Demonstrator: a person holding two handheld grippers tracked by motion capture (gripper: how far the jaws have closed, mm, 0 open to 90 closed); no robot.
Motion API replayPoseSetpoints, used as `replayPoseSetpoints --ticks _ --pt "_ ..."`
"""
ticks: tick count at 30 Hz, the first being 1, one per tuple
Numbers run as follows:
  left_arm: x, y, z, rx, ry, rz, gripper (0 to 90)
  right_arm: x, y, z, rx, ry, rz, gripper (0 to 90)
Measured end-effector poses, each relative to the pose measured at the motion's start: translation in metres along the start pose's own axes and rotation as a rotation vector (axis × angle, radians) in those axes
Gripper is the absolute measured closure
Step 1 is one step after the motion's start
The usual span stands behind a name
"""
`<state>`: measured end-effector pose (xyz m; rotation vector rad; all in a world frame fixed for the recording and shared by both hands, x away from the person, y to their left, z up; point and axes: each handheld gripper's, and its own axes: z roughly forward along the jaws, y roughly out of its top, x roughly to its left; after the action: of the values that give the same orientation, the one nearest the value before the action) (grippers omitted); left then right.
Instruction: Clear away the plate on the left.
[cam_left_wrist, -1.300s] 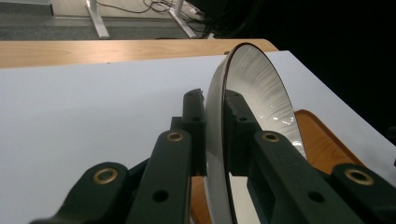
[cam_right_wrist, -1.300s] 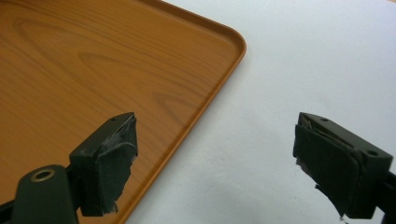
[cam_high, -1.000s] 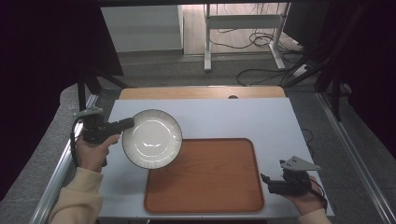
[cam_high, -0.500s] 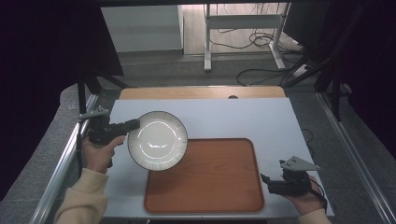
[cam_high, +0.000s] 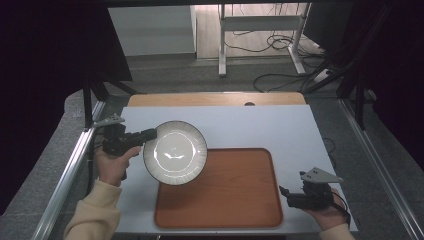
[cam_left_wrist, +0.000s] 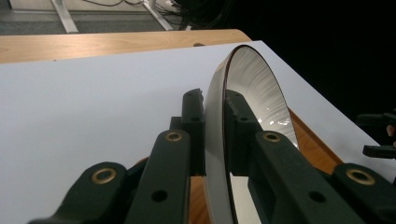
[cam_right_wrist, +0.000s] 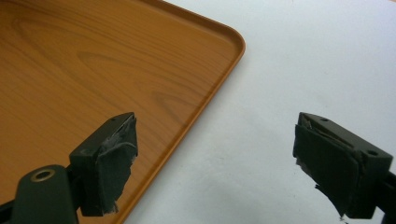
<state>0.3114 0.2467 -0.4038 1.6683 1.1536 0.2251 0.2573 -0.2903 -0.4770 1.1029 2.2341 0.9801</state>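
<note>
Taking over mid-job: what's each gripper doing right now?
Left gripper: shut on the rim of the white plate, held tilted above the table.
Right gripper: open, holding nothing, by the wooden tray.

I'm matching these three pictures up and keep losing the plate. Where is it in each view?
High view: the plate is left of centre, tilted up, its rim held by the left gripper, overlapping the tray's far-left corner.
Left gripper view: centre, edge-on between the jaws.
Right gripper view: the plate is not in it.
Shared landmark: the tray, also at the right edge of the left gripper view and upper left of the right gripper view.
</note>
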Motion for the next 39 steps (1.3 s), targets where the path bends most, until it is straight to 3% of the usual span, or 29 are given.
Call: replayPoseSetpoints --ticks 39 --pt "-0.029 -0.007 0.047 0.061 -0.082 0.004 80.4 -0.001 0.000 -0.001 -0.007 -0.001 0.000 13.9"
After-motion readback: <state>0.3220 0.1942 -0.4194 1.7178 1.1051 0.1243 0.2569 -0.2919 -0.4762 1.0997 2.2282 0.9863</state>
